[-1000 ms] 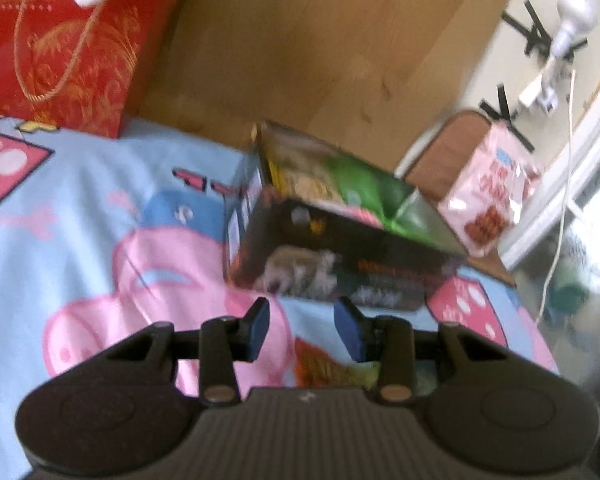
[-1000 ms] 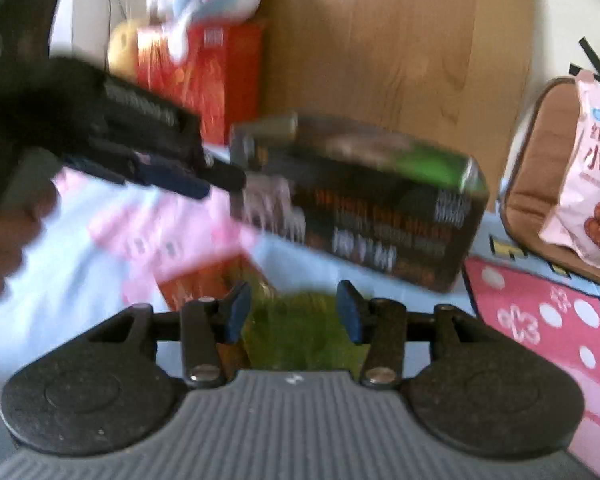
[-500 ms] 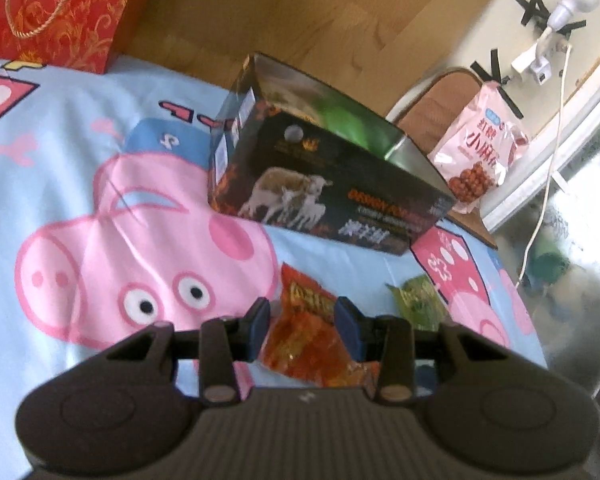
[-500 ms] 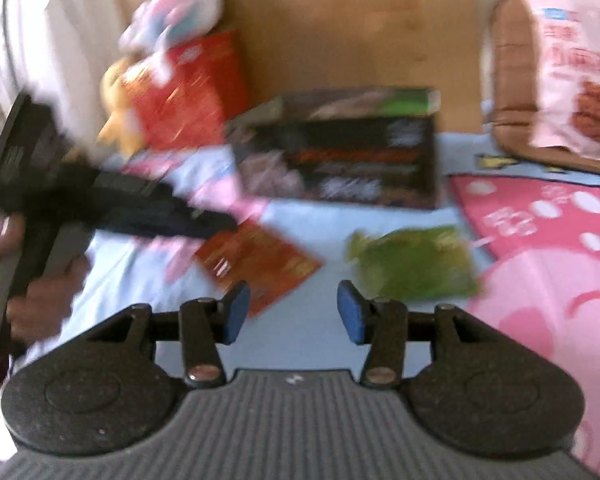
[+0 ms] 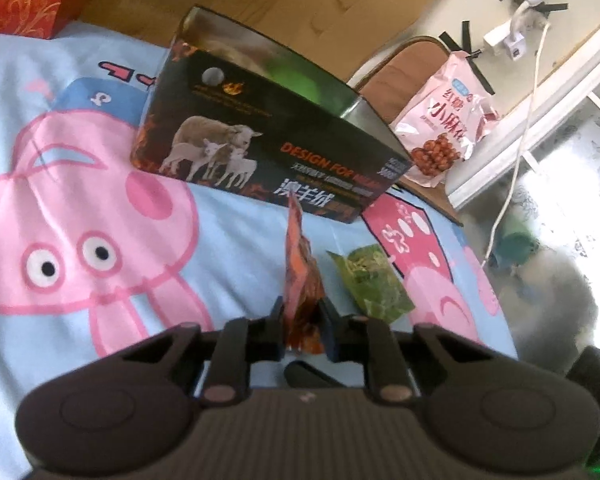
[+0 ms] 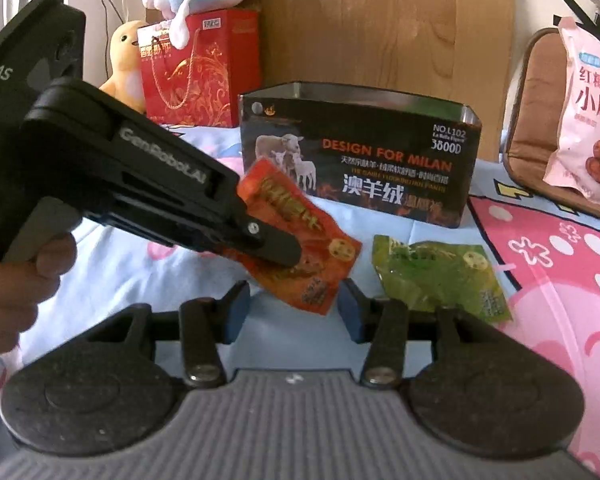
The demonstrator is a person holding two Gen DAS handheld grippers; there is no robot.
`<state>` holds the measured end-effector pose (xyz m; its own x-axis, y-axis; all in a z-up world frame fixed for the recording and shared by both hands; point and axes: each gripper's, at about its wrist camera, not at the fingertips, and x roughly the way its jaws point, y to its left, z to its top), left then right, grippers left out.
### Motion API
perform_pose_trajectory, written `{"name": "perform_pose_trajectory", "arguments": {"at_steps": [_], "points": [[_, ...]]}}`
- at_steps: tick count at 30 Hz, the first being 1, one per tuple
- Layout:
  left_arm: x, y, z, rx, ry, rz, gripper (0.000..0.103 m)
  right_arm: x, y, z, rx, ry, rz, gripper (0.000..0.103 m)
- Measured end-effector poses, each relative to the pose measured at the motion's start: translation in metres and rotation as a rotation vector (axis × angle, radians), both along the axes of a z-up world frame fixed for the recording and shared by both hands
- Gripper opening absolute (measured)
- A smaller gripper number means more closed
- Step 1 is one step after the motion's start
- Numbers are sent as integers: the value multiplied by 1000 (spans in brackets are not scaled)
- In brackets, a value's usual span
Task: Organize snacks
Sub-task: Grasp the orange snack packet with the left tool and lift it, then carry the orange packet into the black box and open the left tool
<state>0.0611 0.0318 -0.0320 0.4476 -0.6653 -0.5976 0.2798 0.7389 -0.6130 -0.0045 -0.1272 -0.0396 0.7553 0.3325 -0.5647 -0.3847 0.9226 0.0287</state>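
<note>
light: bright daylight, both views, fairly even
source: left wrist view, blown-out patch at the right edge; glare washes out detail there
shadows: soft, short, under the black box (image 6: 360, 160) on the bed sheet (image 6: 148, 272)
blur: left view slightly soft throughout; box print smeared. right view sharper, box text readable
distortion: fisheye bend, strongest at the edges; wooden panel (image 6: 380, 20) lines curve
focus: near gripper bodies soft in both
colour: saturated, mild warm cast
</note>
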Motion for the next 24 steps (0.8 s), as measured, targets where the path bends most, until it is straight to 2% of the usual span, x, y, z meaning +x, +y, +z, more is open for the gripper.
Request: {"name": "perform_pose_trajectory", "arguments": {"at_steps": [11,12,13,15,20,22,23,24], "points": [[-2,20,36,-187,-62,-73,14,1,-12,16,64,-71,1,50],[-1,19,40,-190,-78,-80,14,1,-11,17,62,-80,0,43],[1,18,46,-186,-97,-85,14,2,-11,19,61,-93,-7,30],[7,13,57,-167,-124,-89,14,6,-14,26,76,-120,-32,26],[32,-5,82,-124,-210,-80,15,20,-27,55,107,-233,-108,26],[49,-18,91,-36,-282,-33,22,40,-28,65,89,-239,-139,26],[59,-25,92,28,-312,-1,29,51,-28,68,76,-248,-157,27],[68,-34,92,111,-335,35,42,62,-27,69,49,-257,-176,27]]}}
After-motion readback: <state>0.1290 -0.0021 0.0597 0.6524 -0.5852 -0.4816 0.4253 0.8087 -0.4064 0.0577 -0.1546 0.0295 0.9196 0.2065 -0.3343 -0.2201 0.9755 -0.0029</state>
